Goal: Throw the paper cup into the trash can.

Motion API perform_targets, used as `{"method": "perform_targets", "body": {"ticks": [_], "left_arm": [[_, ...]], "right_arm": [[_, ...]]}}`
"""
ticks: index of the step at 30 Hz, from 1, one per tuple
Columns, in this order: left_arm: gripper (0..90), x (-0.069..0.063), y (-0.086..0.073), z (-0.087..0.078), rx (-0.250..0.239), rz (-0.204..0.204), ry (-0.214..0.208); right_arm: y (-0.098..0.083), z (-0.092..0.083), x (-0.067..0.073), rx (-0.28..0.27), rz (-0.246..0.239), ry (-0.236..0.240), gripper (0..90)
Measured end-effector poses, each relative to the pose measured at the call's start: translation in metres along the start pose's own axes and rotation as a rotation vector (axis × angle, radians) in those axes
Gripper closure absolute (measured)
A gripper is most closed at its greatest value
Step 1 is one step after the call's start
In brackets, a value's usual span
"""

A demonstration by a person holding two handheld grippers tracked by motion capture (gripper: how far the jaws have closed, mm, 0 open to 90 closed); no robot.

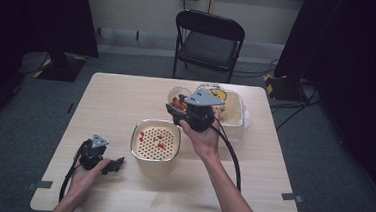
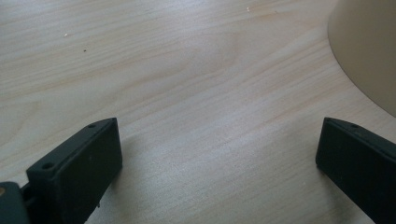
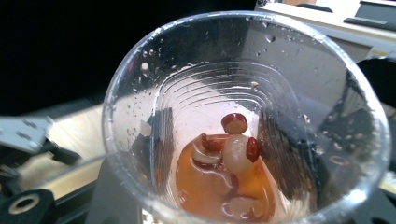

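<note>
My right gripper (image 1: 178,109) is held above the table, shut on a clear plastic cup (image 1: 177,98). In the right gripper view the cup (image 3: 196,84) is tilted, and orange liquid with red and white fruit pieces (image 3: 236,149) pools along its lower wall. A cream bowl (image 1: 135,138) with a perforated strainer insert stands in front of the cup, with a few red bits on the insert. My left gripper (image 1: 114,165) rests on the table at the front left, open, with bare wood between its jaws. The left gripper view shows the bowl's side (image 2: 369,51) at the upper right.
A clear plastic container (image 1: 235,114) with something yellow in it stands at the back right of the table, just beyond the right gripper. A black folding chair (image 1: 208,42) is behind the table's far edge. Bare wood (image 1: 116,101) spreads across the table's left half.
</note>
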State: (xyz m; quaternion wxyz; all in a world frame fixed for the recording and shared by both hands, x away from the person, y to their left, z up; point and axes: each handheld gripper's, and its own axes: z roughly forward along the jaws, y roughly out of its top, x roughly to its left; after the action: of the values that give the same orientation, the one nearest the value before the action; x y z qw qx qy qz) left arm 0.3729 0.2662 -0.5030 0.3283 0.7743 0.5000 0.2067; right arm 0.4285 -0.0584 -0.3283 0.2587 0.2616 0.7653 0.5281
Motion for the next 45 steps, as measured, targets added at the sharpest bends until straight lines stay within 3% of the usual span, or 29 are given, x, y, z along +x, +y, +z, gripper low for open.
{"method": "perform_targets", "body": {"ticks": [2, 3, 4, 7, 9, 12, 16, 17, 18, 19, 20, 23, 24, 28, 31, 33, 34, 35, 36, 42, 43, 45], "left_arm": [[0.0, 0.0, 0.0, 0.0, 0.0, 0.0, 0.0], [0.0, 0.0, 0.0, 0.0, 0.0, 0.0, 0.0], [0.0, 0.0, 0.0, 0.0, 0.0, 0.0, 0.0], [0.0, 0.0, 0.0, 0.0, 0.0, 0.0, -0.001], [0.0, 0.0, 0.0, 0.0, 0.0, 0.0, -0.001], [0.0, 0.0, 0.0, 0.0, 0.0, 0.001, -0.001], [0.0, 0.001, 0.0, 0.0, 0.0, 0.004, -0.001], [0.0, 0.001, 0.0, 0.0, 0.0, 0.004, -0.001], [0.0, 0.001, 0.0, 0.0, 0.001, 0.005, -0.001], [0.0, 0.001, 0.0, 0.0, 0.0, 0.005, -0.002], [0.0, 0.001, 0.0, 0.0, -0.001, 0.005, -0.003], [0.0, 0.001, 0.0, 0.0, -0.001, 0.006, -0.004], [0.0, 0.001, 0.0, 0.0, -0.001, 0.007, -0.004], [0.2, 0.002, 0.0, 0.0, -0.003, 0.012, -0.005], [0.1, 0.003, 0.0, 0.0, -0.003, 0.014, -0.006], [0.1, 0.002, 0.0, 0.0, -0.006, 0.01, -0.006], [0.1, 0.003, 0.0, 0.0, -0.004, 0.013, -0.007], [0.1, 0.003, 0.0, 0.0, -0.004, 0.013, -0.006], [0.1, 0.003, 0.0, 0.0, -0.004, 0.013, -0.007], [0.1, 0.003, 0.0, 0.0, -0.003, 0.014, -0.006], [0.2, 0.003, 0.0, 0.0, -0.003, 0.014, -0.006], [0.1, 0.003, 0.0, 0.0, -0.003, 0.014, -0.006]], "right_arm": [[0.002, 0.004, 0.003, 0.041, -0.064, -0.018, 47.1], [0.002, 0.004, 0.003, 0.041, -0.064, -0.018, 47.1], [0.005, 0.005, 0.005, 0.063, -0.124, -0.038, 47.3], [0.006, 0.006, 0.007, 0.08, -0.172, -0.052, 47.6], [0.007, 0.008, 0.011, 0.125, -0.264, -0.082, 48.5], [0.006, 0.009, 0.012, 0.139, -0.288, -0.084, 48.7], [0.004, 0.012, 0.015, 0.192, -0.369, -0.1, 48.9], [0.003, 0.013, 0.017, 0.208, -0.411, -0.114, 48.9], [0.003, 0.013, 0.017, 0.208, -0.411, -0.114, 48.9], [0.002, 0.016, 0.022, 0.239, -0.489, -0.137, 48.9], [0.002, 0.016, 0.022, 0.239, -0.489, -0.137, 48.9], [0.001, 0.017, 0.029, 0.279, -0.611, -0.179, 48.9], [0.001, 0.017, 0.029, 0.279, -0.611, -0.179, 48.9], [-0.002, 0.02, 0.036, 0.324, -0.712, -0.209, 49.2], [-0.003, 0.02, 0.038, 0.329, -0.737, -0.222, 49.2], [-0.005, 0.021, 0.041, 0.356, -0.808, -0.24, 49.3], [-0.007, 0.022, 0.045, 0.376, -0.875, -0.26, 49.4], [-0.007, 0.022, 0.045, 0.376, -0.875, -0.26, 49.4], [-0.01, 0.024, 0.05, 0.393, -0.943, -0.279, 49.5], [-0.017, 0.03, 0.061, 0.434, -1.112, -0.322, 49.8], [-0.017, 0.03, 0.061, 0.434, -1.112, -0.322, 49.8], [-0.021, 0.032, 0.065, 0.446, -1.184, -0.341, 49.8]]}}
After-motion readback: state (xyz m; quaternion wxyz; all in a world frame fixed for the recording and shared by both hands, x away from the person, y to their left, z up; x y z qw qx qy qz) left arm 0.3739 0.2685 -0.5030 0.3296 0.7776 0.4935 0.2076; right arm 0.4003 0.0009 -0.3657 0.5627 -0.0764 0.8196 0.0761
